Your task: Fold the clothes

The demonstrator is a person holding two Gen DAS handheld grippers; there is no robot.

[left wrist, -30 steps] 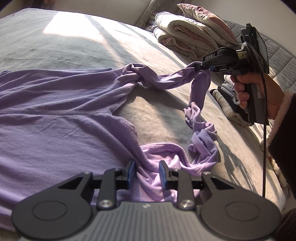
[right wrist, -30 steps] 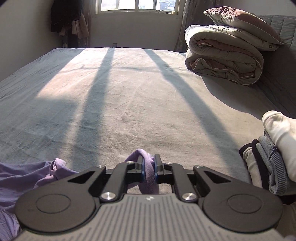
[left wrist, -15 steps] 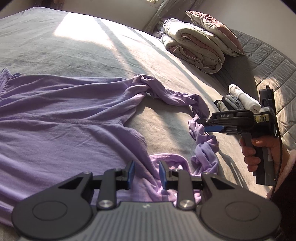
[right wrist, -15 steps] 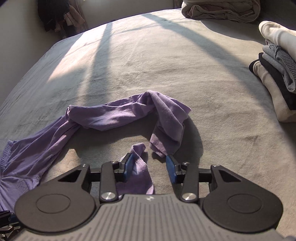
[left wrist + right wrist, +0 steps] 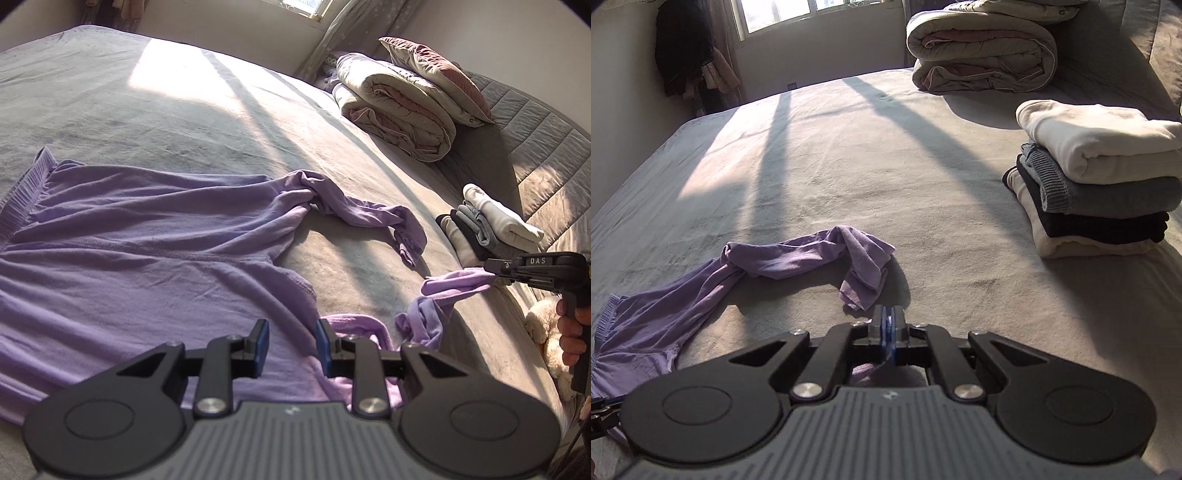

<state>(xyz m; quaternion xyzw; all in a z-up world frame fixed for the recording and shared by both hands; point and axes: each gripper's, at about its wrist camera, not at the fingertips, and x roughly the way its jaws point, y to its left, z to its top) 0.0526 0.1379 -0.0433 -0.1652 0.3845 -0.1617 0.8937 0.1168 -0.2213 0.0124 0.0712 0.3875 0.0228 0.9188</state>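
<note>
My right gripper (image 5: pixel 888 320) is clamped on one sleeve (image 5: pixel 456 284) of the purple sweatshirt (image 5: pixel 147 258), while my left gripper (image 5: pixel 290 345) hangs spread above its body.

Right gripper (image 5: pixel 888 325) pinched closed over the grey bed (image 5: pixel 886 166), purple garment (image 5: pixel 798 258) sprawled just ahead

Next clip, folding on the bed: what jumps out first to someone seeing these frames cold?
The purple top sprawls across the grey bed, one sleeve lying twisted. The right gripper pinches the other sleeve's end, lifting it, while the left gripper hovers open above the body. A neat stack of folded clothes sits on the right.
</note>
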